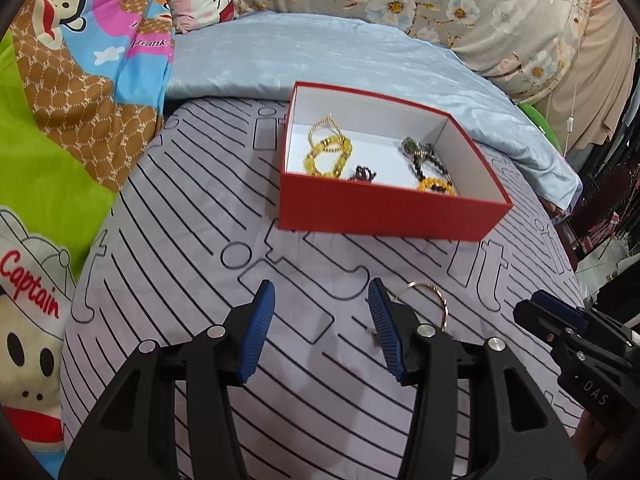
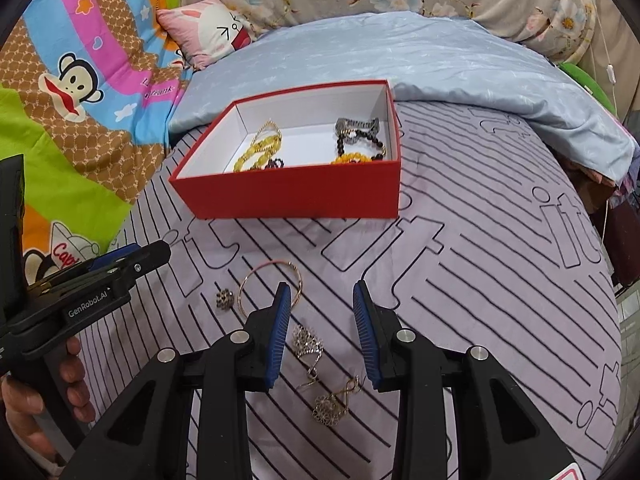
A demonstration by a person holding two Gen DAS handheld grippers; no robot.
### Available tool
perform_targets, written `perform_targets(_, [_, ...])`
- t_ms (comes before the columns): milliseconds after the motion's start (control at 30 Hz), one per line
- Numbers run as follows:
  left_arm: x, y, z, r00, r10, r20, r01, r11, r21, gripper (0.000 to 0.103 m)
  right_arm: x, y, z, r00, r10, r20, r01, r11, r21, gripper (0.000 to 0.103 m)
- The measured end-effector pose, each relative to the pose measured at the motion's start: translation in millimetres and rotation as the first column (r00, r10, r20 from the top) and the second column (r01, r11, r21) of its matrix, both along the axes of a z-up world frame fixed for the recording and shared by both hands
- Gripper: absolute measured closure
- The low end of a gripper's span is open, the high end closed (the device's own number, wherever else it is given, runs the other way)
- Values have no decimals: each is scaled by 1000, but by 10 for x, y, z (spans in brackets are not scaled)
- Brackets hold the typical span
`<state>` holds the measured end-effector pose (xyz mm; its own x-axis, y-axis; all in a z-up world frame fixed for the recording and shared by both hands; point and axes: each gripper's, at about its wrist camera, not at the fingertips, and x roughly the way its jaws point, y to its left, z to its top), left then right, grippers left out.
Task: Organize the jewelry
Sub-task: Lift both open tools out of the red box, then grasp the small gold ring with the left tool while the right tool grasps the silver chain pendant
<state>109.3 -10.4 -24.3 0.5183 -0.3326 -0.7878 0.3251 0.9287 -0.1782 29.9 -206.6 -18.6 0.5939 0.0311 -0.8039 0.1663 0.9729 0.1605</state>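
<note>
A red box [image 1: 384, 210] [image 2: 296, 190] with a white inside sits on the striped bedsheet and holds yellow bead bracelets [image 1: 326, 156] [image 2: 258, 150], a watch [image 1: 418, 150] [image 2: 354, 128] and dark beads. My left gripper [image 1: 322, 328] is open and empty above the sheet, with a thin gold bangle [image 1: 438, 300] just right of its right finger. My right gripper [image 2: 322, 332] is open and empty over a silver filigree ring [image 2: 306, 342]. The gold bangle [image 2: 296, 280], a small flower stud [image 2: 224, 298] and a gold brooch [image 2: 332, 406] lie around it.
A pale blue quilt [image 1: 340, 52] lies behind the box. Cartoon-print bedding [image 1: 60, 100] rises on the left and floral fabric [image 1: 460, 4] at the back. The bed's edge drops off on the right [image 2: 616, 240]. Each view shows the other gripper at its side [image 1: 560, 320] [image 2: 120, 264].
</note>
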Motion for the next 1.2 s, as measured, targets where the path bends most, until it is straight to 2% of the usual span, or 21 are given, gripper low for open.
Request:
perform_targets(367, [-255,-99,-253,995,-65,-73,65,998,1,56,-175,20,-173,999,-5,-49,6,1000,6,71])
perform_targets(667, [-224,-370,-355,991,-115,-67,115,993,-4,57,-302,-78,-273,996,-30,-80,31,999,11,71])
perform_targets(767, [-192,-450,-411,990,-123,-75,123,992,6,63,-310,-97,-291,996,-31,-84,33,999,15,71])
perform_targets(900, [-175,-461,-463,987,-133,-92,134,991,3,85,-295,-80,-325,996,-21,-91,24,999,25,71])
perform_targets(967, [-178,-455,-473,987,-136,-92,136,991,4,91,-280,-55,-349,995,-11,-94,14,999,33,71])
perform_targets(1200, [-174,-393,-474,987,-133,-95,132,991,-19,94,-221,67,-386,995,24,-101,-19,999,49,71])
